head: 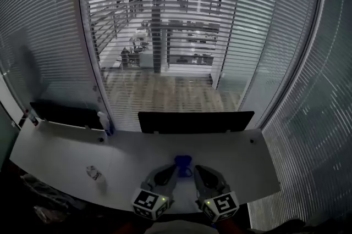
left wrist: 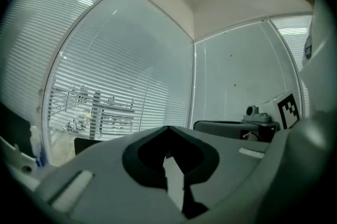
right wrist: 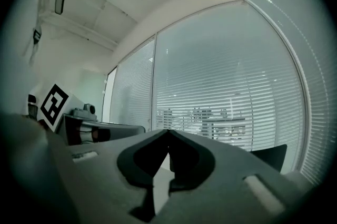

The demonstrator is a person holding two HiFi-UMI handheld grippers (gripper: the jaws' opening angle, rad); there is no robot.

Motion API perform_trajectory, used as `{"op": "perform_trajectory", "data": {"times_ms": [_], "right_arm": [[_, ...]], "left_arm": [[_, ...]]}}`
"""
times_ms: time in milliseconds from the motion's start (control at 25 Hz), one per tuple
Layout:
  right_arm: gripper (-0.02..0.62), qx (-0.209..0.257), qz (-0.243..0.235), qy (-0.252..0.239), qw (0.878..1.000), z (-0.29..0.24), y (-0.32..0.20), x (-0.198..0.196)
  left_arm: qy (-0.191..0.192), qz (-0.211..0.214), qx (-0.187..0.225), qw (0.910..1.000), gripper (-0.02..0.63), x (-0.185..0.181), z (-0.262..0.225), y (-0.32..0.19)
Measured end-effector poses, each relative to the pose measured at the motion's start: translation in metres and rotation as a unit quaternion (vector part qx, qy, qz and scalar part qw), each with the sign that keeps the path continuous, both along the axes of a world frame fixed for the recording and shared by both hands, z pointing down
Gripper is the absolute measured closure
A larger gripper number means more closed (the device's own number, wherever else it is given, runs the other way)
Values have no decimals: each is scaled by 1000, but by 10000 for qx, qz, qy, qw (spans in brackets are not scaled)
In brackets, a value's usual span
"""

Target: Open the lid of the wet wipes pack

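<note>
Both grippers closed and empty, pack sitting on the desk

Head view: left gripper [head: 174,170] and right gripper [head: 197,170] are side by side at the near edge of the white desk [head: 242,164]. A small blue item that looks like the wet wipes pack [head: 183,162] shows between their tips, can't tell if anything touches it. Left gripper view: jaws closed tip to tip, nothing in them, just window blinds [left wrist: 121,75] ahead. Right gripper view: same deal, jaws pressed together and empty.

A long white table [head: 247,159] stands before a glass wall hung with pale horizontal slat blinds [head: 159,18]. A wide black monitor [head: 195,122] and a second black screen [head: 66,115] line its far edge, with a slim blue-and-white bottle [head: 104,123] between them. A small clear plastic bottle [head: 94,173] rests nearer the front left.
</note>
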State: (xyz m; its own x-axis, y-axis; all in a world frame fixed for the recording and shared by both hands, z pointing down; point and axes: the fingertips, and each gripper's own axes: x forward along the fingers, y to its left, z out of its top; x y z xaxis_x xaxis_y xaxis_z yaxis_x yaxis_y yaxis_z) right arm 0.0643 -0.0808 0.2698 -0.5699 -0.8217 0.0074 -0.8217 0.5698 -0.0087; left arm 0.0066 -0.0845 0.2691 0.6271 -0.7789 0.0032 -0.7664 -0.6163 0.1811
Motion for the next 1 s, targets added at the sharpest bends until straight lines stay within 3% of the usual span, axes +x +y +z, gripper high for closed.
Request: {"op": "perform_trajectory", "data": {"times_ms": [200,520,1000], "right_arm": [[594,-111,-36,-151,9998,20,19,-8],[594,-150,-137,-326,9993,4,31,-7],[595,-31,-144,-90,9999,23,28,8]], "left_arm": [[45,4,-28,10000,604,1,21,9],[52,45,-176,9998,603,6,31,22],[-18,53,-196,9998,603,17,47,18]]}}
